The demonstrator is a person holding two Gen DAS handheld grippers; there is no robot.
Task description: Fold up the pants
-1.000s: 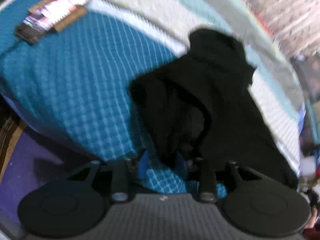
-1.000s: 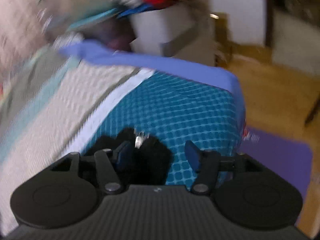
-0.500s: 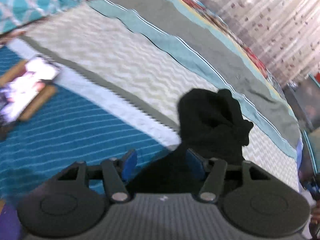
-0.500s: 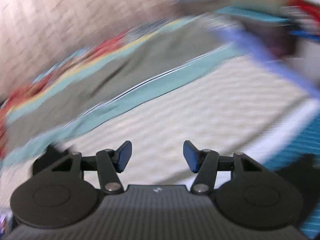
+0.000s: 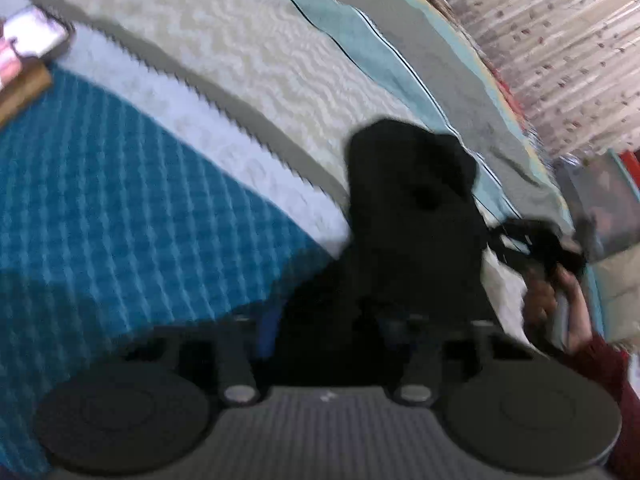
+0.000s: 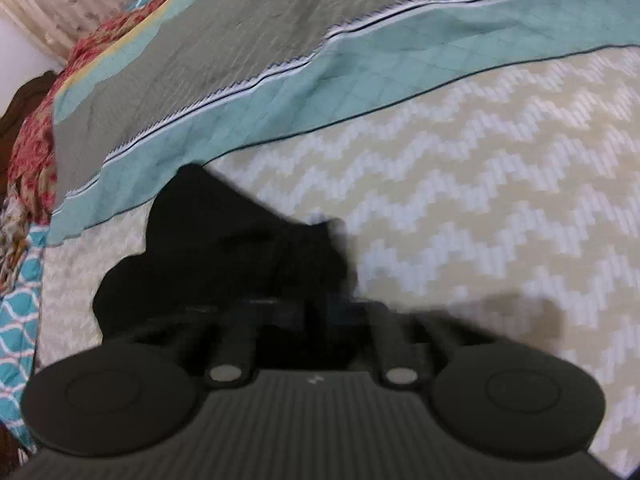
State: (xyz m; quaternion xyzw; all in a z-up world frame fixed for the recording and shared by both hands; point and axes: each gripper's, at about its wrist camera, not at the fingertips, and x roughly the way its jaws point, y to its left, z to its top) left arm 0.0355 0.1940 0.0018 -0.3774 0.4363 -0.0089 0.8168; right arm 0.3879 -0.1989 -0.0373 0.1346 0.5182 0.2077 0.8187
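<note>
Black pants point(image 5: 404, 200) lie crumpled across the teal and cream quilt point(image 5: 120, 208). My left gripper point(image 5: 330, 328) is low over their near part. Dark cloth fills the gap between its blue fingers point(image 5: 266, 328), which still stand apart while the jaws are closing. In the right wrist view the other end of the pants point(image 6: 224, 248) bunches up on the zigzag cream band point(image 6: 500, 184). My right gripper point(image 6: 316, 310) has its jaws closing, almost together, on that cloth. Motion blur hides both pairs of pads.
A hand point(image 5: 548, 296) in a dark red sleeve point(image 5: 600, 364) holds the right gripper at the pants' right side. A phone point(image 5: 28, 36) on a wooden board point(image 5: 24, 88) lies far left. A curtain point(image 5: 560, 40) hangs behind the bed. Red patterned fabric point(image 6: 36, 120) is piled at the quilt's edge.
My right gripper swept from the bed's corner across the quilt to the pants' far end, and its jaws drew together. The left gripper slid along the pants, and the cloth now sits between its fingers.
</note>
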